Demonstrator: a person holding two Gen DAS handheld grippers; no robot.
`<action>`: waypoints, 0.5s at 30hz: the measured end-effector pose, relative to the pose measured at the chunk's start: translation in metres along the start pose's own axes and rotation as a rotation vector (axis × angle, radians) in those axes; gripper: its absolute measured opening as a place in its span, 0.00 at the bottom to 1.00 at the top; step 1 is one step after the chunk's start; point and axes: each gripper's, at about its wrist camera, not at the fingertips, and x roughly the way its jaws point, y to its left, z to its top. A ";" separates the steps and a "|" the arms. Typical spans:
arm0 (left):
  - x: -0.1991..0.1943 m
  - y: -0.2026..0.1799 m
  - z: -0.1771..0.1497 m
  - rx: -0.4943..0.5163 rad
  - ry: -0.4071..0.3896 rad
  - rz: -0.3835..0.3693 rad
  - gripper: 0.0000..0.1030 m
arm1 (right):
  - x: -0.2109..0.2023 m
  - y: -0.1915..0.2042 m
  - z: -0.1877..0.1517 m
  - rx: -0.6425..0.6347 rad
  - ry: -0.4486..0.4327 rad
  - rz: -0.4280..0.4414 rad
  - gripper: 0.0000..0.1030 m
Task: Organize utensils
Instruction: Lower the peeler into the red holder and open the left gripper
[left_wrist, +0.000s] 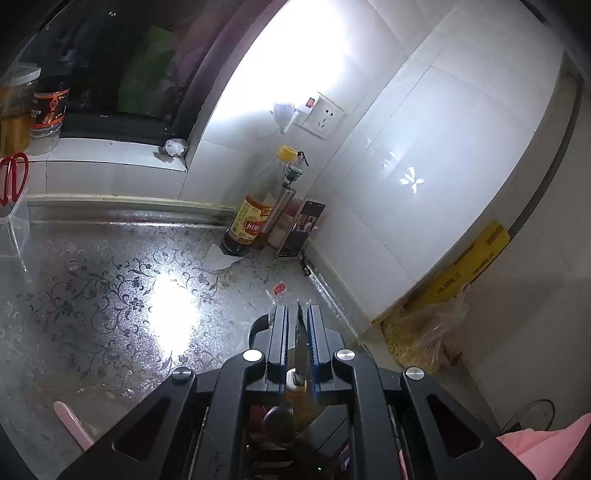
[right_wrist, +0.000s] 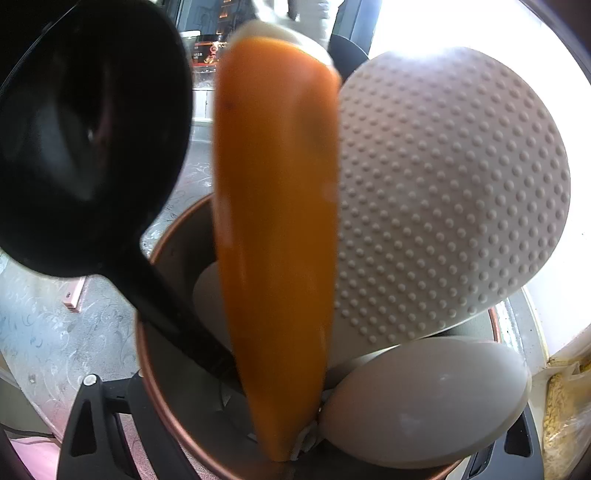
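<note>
left gripper (left_wrist: 298, 332) jaws pinch the knife (left_wrist: 301, 343) by its thin, stiff, slippery blade above the tabletop (left_wrist: 92, 288); the orange handle looks a safer hold. right gripper's jaws: cannot tell.

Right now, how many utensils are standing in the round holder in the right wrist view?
4 visible: black ladle at left, orange handle in the middle, dotted grey paddle at right, smooth grey spoon lower right. Others may be hidden behind them.
</note>
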 end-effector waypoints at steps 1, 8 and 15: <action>0.002 -0.001 -0.001 0.003 0.008 0.005 0.10 | 0.001 0.000 0.000 -0.001 -0.001 0.001 0.94; -0.003 0.002 -0.003 -0.003 0.009 0.019 0.10 | -0.001 0.000 0.000 -0.001 0.000 0.001 0.94; -0.016 0.009 -0.005 -0.020 -0.005 0.059 0.37 | -0.002 -0.001 -0.001 0.003 0.001 0.001 0.94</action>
